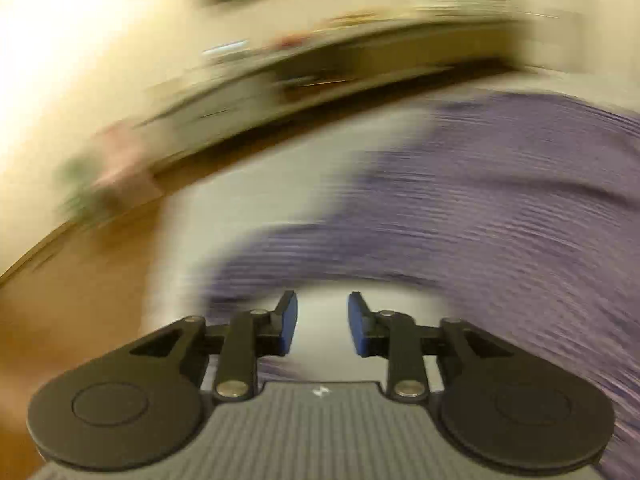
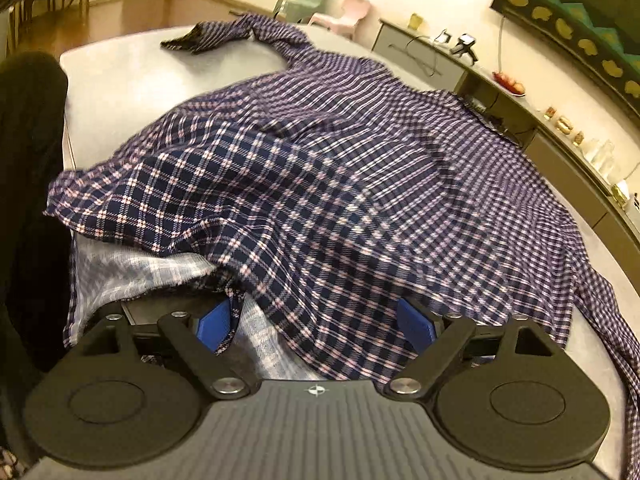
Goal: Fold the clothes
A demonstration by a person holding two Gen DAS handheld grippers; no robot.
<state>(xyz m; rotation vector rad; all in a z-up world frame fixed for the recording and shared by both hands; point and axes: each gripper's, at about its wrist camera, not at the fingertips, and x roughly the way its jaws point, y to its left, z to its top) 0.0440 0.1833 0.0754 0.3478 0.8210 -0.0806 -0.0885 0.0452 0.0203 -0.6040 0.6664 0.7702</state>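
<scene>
A navy, white and pink checked shirt (image 2: 340, 152) lies rumpled across the grey table (image 2: 120, 76), one sleeve stretching to the far side. My right gripper (image 2: 316, 326) is at the shirt's near hem with its jaws wide apart. A fold of the cloth drapes loosely between the blue pads (image 2: 216, 326), and nothing shows them pressing on it. In the left wrist view everything is motion-blurred. My left gripper (image 1: 322, 320) stands open over bare table (image 1: 248, 200) with nothing between its fingers. The shirt (image 1: 500, 208) spreads ahead and to its right.
A low sideboard (image 2: 500, 92) with small items runs along the wall at right, under a framed picture (image 2: 580, 20). Small chairs (image 2: 352, 12) stand beyond the table. Wooden floor (image 1: 80, 280) lies off the table's left edge. A person's dark clothing (image 2: 28, 160) fills the left margin.
</scene>
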